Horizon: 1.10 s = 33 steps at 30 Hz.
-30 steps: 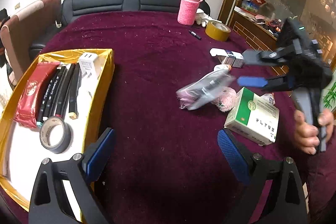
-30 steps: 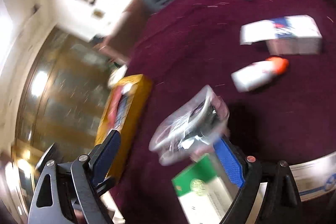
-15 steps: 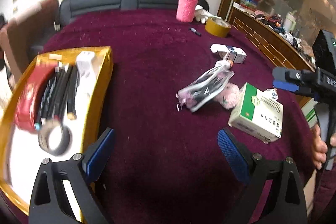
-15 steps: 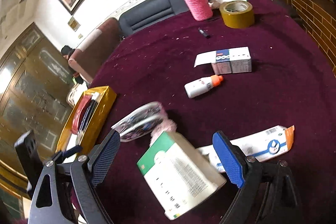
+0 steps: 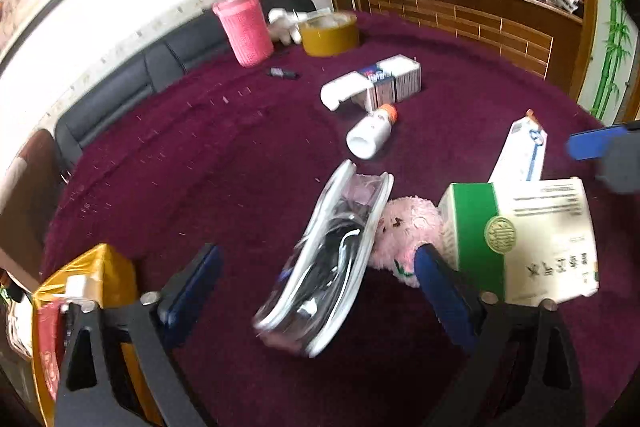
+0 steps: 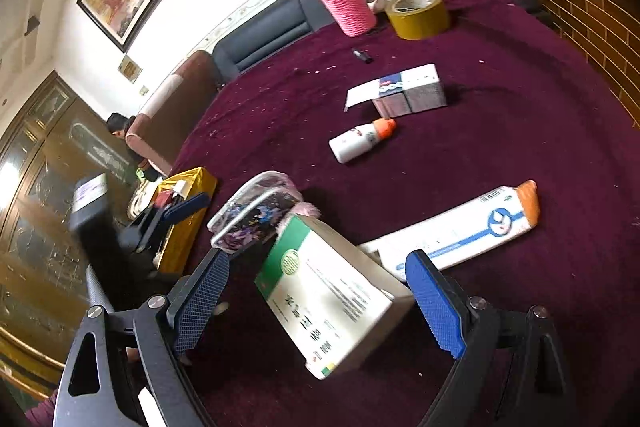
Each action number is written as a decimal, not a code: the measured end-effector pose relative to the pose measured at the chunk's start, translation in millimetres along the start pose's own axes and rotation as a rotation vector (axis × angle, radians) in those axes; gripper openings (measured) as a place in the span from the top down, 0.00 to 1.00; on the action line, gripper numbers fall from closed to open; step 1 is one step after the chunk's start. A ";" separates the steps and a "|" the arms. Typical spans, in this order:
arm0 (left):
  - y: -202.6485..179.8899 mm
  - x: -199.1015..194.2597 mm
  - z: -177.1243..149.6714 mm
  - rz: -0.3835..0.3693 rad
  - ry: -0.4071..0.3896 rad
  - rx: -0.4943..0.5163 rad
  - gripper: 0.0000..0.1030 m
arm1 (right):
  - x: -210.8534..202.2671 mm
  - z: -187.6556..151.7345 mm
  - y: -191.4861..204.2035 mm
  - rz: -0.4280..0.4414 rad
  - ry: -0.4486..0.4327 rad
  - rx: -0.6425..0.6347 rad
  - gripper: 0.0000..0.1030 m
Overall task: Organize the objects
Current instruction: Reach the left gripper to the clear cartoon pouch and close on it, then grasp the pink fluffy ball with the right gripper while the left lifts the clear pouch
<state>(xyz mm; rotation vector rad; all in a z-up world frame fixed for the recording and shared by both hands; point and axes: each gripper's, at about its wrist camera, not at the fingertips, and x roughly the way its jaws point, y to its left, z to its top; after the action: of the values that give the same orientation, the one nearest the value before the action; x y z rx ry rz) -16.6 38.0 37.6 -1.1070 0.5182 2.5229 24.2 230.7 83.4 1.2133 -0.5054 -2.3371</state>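
Observation:
A clear pouch (image 5: 320,267) with dark cables inside leans on a pink plush toy (image 5: 408,231) on the maroon tablecloth. My left gripper (image 5: 318,255) has the pouch between its blue pads; its jaws are closing, with gaps left on both sides. A green-and-white box (image 6: 328,299) lies between the fingers of my right gripper (image 6: 318,259), which is open and does not press on it. The gold tray (image 5: 100,275) with pens and a red packet sits at the lower left. In the right wrist view the pouch (image 6: 256,211) lies beyond the box, with my left gripper (image 6: 180,207) beside it.
A white bottle with an orange cap (image 6: 360,139), a white-and-blue carton (image 6: 400,91) and a long white box (image 6: 460,227) lie on the cloth. A pink cup (image 6: 348,3), a yellow tape roll (image 6: 420,11) and a small black item (image 6: 362,55) are at the far edge. A dark sofa stands behind.
My left gripper has swung right from the tray to the pouch, rolled, and its jaws have narrowed. My right gripper has drawn back from the pouch to the green-and-white box.

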 end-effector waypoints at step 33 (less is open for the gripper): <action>93.0 -183.1 -111.6 -0.183 -0.263 -0.499 0.73 | 56.1 1.8 83.5 -0.152 0.038 -0.217 0.08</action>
<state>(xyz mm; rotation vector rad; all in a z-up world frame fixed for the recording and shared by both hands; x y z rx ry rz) 129.9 -122.9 122.8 -0.8960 -0.2861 2.6393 13.1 130.9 89.9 1.2268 -0.1450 -2.4150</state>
